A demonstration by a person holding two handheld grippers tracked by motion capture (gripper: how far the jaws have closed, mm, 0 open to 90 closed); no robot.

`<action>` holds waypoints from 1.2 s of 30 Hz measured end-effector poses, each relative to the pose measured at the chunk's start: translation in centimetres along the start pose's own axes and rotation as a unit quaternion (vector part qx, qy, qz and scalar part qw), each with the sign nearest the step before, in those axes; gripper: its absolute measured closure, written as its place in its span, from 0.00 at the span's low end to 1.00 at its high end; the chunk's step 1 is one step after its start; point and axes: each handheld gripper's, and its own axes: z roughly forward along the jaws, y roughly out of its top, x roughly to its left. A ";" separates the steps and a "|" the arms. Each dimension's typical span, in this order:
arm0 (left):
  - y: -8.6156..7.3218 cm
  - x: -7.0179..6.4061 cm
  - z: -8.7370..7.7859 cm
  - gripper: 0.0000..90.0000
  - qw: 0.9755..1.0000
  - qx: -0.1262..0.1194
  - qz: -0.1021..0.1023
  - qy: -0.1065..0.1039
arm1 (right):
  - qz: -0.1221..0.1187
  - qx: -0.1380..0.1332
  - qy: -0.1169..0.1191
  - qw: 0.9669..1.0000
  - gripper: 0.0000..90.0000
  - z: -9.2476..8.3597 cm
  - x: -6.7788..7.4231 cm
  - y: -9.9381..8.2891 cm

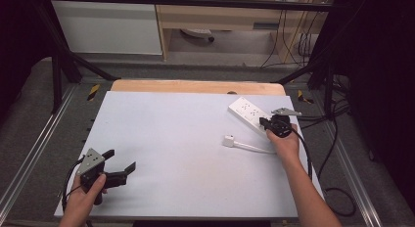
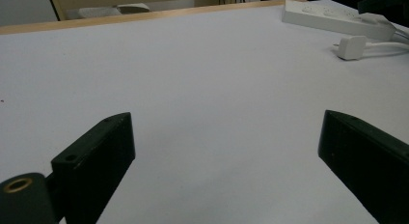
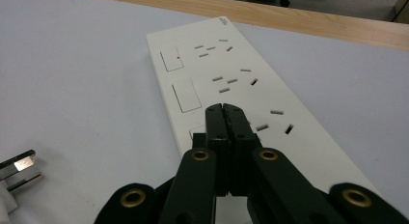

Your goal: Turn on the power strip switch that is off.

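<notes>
White power strip [image 3: 251, 74], white plug [image 1: 228, 140] — black jaws, pale grey table [image 1: 171, 139], wooden edge.

The power strip [image 3: 231, 84] looks like smooth white plastic with a faint sheen, its slots cut clean. The plug [image 1: 229, 140] is the same white plastic; its prongs [image 3: 19, 167] are shiny metal. The table [image 1: 186, 153] has a matt, pale, smooth top with a bare wood edge [image 1: 195, 86] at the far side. The right gripper [image 3: 224, 119] is matt black plastic with brass-coloured rivets; the left gripper [image 2: 226, 151] matches.
</notes>
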 end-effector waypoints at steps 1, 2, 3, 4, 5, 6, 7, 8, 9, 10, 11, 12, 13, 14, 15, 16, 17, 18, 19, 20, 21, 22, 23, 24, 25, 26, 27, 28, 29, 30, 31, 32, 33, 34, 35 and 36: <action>0.0 0.0 0.0 0.07 1.000 0.000 0.000 -0.001 | 0.000 0.001 0.000 1.000 1.00 0.0 0.0 -0.1; 0.0 0.0 0.0 0.07 1.000 0.000 0.000 -0.001 | 0.000 0.001 0.001 1.000 1.00 0.0 0.0 -0.2; 0.0 0.0 0.0 0.07 1.000 0.000 0.000 -0.001 | 0.000 0.002 0.001 1.000 1.00 0.0 0.0 -0.2; 0.0 0.0 0.0 0.07 1.000 0.000 0.000 -0.001 | 0.000 0.000 0.000 1.000 1.00 0.1 0.0 -0.3; 0.0 0.0 0.0 0.07 1.000 0.000 0.000 -0.002 | 0.001 0.001 0.000 1.000 1.00 0.0 0.0 -0.4; 0.0 0.0 0.0 0.07 1.000 0.000 0.000 -0.002 | 0.000 0.001 0.000 1.000 1.00 0.0 0.0 -0.5; 0.0 0.0 0.0 0.07 1.000 0.000 0.000 -0.002 | 0.000 0.000 0.000 1.000 1.00 0.1 0.0 -0.5; 0.0 0.0 0.0 0.07 1.000 0.000 0.000 -0.002 | 0.002 0.001 0.001 1.000 1.00 0.1 0.0 -0.6; 0.0 0.0 0.0 0.07 1.000 0.000 0.000 -0.002 | 0.003 0.003 0.000 1.000 1.00 0.1 0.0 -0.6; 0.0 0.0 0.0 0.07 1.000 0.000 0.000 -0.002 | 0.003 0.003 0.000 1.000 1.00 0.1 0.0 -0.6; 0.0 0.0 0.0 0.07 1.000 0.000 0.000 -0.002 | 0.003 0.002 0.000 1.000 1.00 0.1 0.0 -0.7; 0.0 0.0 0.0 0.07 1.000 0.000 0.000 -0.002 | 0.002 0.003 0.001 1.000 1.00 0.1 0.0 -0.7; 0.0 0.0 0.0 0.07 1.000 0.000 0.000 -0.001 | 0.002 0.003 0.001 1.000 1.00 0.1 0.0 -0.7; 0.0 0.0 0.0 0.07 1.000 0.000 -0.001 -0.002 | 0.002 0.002 0.002 1.000 1.00 0.1 0.0 -0.7; 0.0 0.0 0.0 0.07 1.000 0.000 -0.001 -0.001 | 0.001 0.001 0.001 1.000 1.00 0.1 0.0 -0.7; 0.0 0.0 0.0 0.07 1.000 0.000 -0.001 -0.001 | 0.002 0.002 0.002 1.000 1.00 0.1 0.0 -0.7; 0.0 0.0 0.0 0.07 1.000 0.001 -0.001 -0.001 | 0.001 0.002 0.002 1.000 1.00 0.1 0.0 -0.7; 0.0 0.0 0.0 0.07 1.000 0.000 -0.001 -0.001 | 0.001 0.002 0.002 1.000 1.00 0.1 0.0 -0.8; 0.0 0.0 0.0 0.07 1.000 0.001 -0.001 -0.001 | 0.002 0.002 0.003 1.000 1.00 0.0 0.0 -0.8; 0.0 0.0 0.0 0.07 1.000 0.001 -0.001 -0.001 | 0.001 0.002 0.003 1.000 1.00 0.1 0.0 -0.8; 0.0 0.0 0.0 0.07 1.000 0.001 -0.001 -0.001 | 0.000 0.002 0.003 1.000 1.00 0.1 0.0 -0.8; 0.0 0.0 0.0 0.07 1.000 0.001 -0.001 -0.001 | 0.000 0.002 0.003 1.000 1.00 0.1 0.1 -0.8; 0.0 0.0 0.0 0.07 1.000 0.001 0.000 -0.001 | -0.001 0.001 0.004 1.000 1.00 0.1 0.1 -0.8; 0.0 0.0 0.0 0.07 1.000 0.001 0.000 -0.001 | 0.000 0.001 0.005 1.000 1.00 0.1 0.1 -0.8; 0.0 0.0 0.0 0.07 1.000 0.001 0.000 -0.001 | -0.002 0.001 0.004 1.000 1.00 0.1 0.1 -0.8; 0.0 0.0 0.0 0.07 1.000 0.001 0.000 -0.001 | -0.003 0.000 0.005 1.000 1.00 0.1 0.1 -0.8; 0.0 0.0 0.0 0.07 1.000 0.001 -0.001 0.000 | -0.002 -0.001 0.005 1.000 1.00 0.1 0.1 -0.9; 0.0 0.0 0.0 0.07 1.000 0.001 -0.001 -0.001 | -0.002 -0.001 0.006 1.000 1.00 0.1 0.1 -0.9; 0.0 0.0 0.0 0.07 1.000 0.001 0.000 -0.001 | -0.002 -0.002 0.006 1.000 1.00 0.1 0.2 -0.9; 0.0 0.0 0.0 0.07 1.000 0.001 0.000 -0.002 | -0.002 -0.002 0.006 1.000 1.00 0.1 0.2 -0.9; 0.0 0.0 0.0 0.07 1.000 0.001 0.000 -0.001 | -0.001 -0.001 0.007 1.000 1.00 0.1 0.3 -0.9; 0.0 0.0 0.0 0.07 1.000 0.001 0.000 -0.001 | -0.002 -0.002 0.008 1.000 1.00 0.1 0.3 -0.9; 0.0 -0.1 0.0 0.07 1.000 0.001 0.000 -0.001 | -0.005 -0.004 0.007 1.000 1.00 0.2 0.3 -0.9; 0.0 -0.1 0.0 0.07 1.000 0.001 0.000 -0.001 | -0.005 -0.003 0.007 1.000 1.00 0.2 0.3 -0.9; 0.0 0.0 0.0 0.07 1.000 0.001 0.000 -0.001 | -0.004 -0.003 0.008 1.000 1.00 0.2 0.3 -0.9; 0.0 0.0 0.0 0.07 1.000 0.000 0.000 -0.001 | -0.004 -0.003 0.008 1.000 1.00 0.2 0.3 -0.9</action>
